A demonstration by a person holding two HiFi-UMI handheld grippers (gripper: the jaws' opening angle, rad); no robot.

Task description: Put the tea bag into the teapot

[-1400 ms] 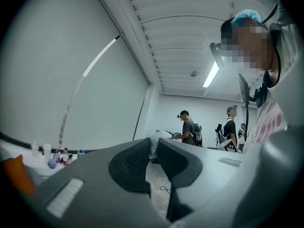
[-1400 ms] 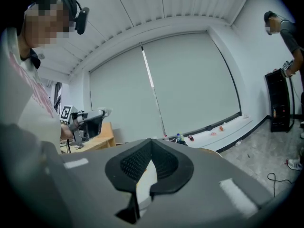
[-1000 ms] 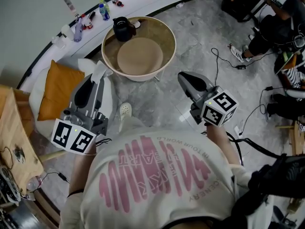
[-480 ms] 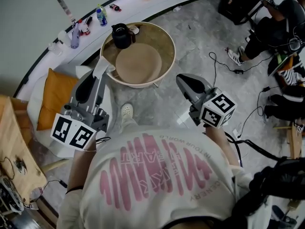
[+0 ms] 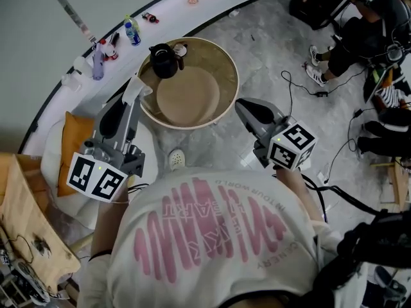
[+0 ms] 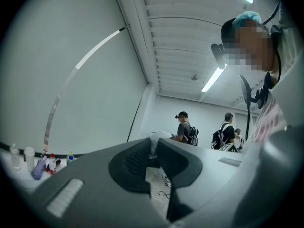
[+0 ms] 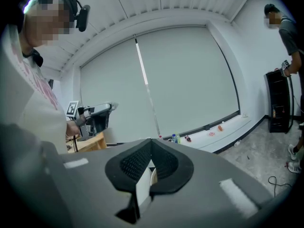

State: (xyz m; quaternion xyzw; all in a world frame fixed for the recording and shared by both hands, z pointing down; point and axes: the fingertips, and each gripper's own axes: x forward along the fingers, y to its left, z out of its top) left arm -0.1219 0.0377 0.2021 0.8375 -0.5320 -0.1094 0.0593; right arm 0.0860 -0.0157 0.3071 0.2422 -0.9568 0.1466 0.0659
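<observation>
The left gripper [image 5: 130, 101] is clamped on the white tea bag [image 5: 137, 87], just at the left rim of the round table [image 5: 232, 72]. The black teapot [image 5: 163, 61] stands at the table's far side, apart from the bag. The right gripper [image 5: 244, 106] has its jaws together, beside the table. I think the bag must come exactly above the pot's mouth before release; whether a lid is on, I cannot tell.

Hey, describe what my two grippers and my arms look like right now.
Both the left gripper and right gripper are grey with tapered jaws lined by ribbed black pads. Each carries a white cube with black square markers and a small green light. Your shirt is white with pink print, short-sleeved.
</observation>
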